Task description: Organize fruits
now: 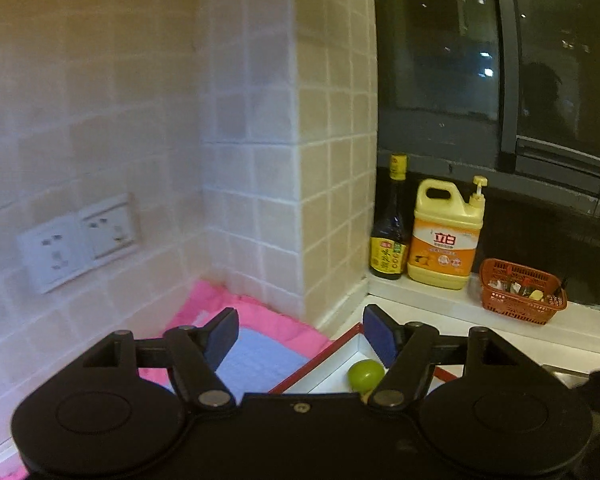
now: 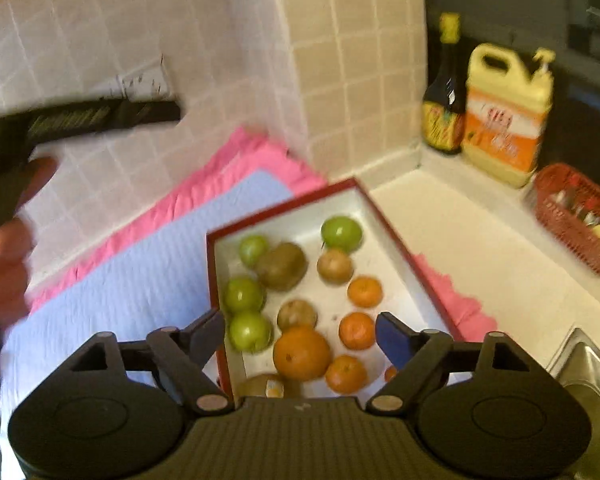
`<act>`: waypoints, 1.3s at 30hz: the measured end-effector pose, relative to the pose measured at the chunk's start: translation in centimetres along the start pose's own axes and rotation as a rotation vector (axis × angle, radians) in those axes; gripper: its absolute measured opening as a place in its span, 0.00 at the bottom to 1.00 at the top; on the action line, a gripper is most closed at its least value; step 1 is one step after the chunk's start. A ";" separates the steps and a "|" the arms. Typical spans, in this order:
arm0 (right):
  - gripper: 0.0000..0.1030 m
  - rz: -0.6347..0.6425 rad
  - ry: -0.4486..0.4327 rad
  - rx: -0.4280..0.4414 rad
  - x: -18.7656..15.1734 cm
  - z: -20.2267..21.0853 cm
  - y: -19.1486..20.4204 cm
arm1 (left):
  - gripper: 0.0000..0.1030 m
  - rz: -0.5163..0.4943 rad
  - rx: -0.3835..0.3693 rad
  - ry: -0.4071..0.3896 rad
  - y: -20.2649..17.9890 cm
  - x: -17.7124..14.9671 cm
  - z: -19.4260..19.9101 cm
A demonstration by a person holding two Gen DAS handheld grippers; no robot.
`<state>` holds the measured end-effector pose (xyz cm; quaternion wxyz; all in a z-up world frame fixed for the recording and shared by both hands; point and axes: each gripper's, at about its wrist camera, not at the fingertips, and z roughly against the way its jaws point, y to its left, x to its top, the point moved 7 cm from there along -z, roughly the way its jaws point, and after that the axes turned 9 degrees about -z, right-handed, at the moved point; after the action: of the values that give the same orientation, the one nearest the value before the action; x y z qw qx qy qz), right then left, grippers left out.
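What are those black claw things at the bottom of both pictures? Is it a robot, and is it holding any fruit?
It is no robot. A person holds a two-finger grabbing tool in each hand, and each tool carries a camera looking along its fingers. One picture comes from the left gripper, the other from the right gripper. Both stand open with nothing held. In the right view, the person's hand shows at the left edge. On the counter lies a red box with green, brown and orange fruits inside, such as a big orange. Under it is a pink cloth. By the window stand a dark bottle, a yellow jug and a red basket.
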<state>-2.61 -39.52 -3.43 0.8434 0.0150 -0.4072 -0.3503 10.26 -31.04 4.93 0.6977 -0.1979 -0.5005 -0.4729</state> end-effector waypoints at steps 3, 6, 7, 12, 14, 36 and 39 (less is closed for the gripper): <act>0.88 -0.048 -0.061 -0.013 0.0 1.3 0.6 | 0.80 -0.004 0.013 -0.013 0.2 -0.8 2.8; 0.92 -0.067 -0.116 -0.048 -0.3 2.6 1.6 | 0.80 -0.011 0.026 -0.015 0.4 -1.7 4.9; 0.92 -0.071 -0.130 -0.054 -0.5 3.0 2.0 | 0.80 -0.014 0.037 -0.017 0.5 -2.1 5.6; 0.93 -0.082 -0.174 -0.082 -1.6 4.6 4.1 | 0.81 -0.012 0.078 -0.003 0.9 -4.2 8.8; 0.94 -0.084 -0.188 -0.090 -2.2 5.1 4.9 | 0.81 -0.013 0.087 0.004 0.9 -5.1 9.8; 0.95 -0.042 -0.212 -0.216 -5.8 5.0 7.6 | 0.81 0.042 0.082 0.171 0.8 -13.1 11.3; 0.95 -0.047 -0.209 -0.217 -5.7 4.7 7.7 | 0.81 0.037 0.078 0.173 0.9 -13.1 11.3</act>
<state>-3.88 -29.05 -1.74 0.7846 -0.1036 -0.4521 -0.4115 4.56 -16.11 -1.80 0.7540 -0.1384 -0.4528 -0.4554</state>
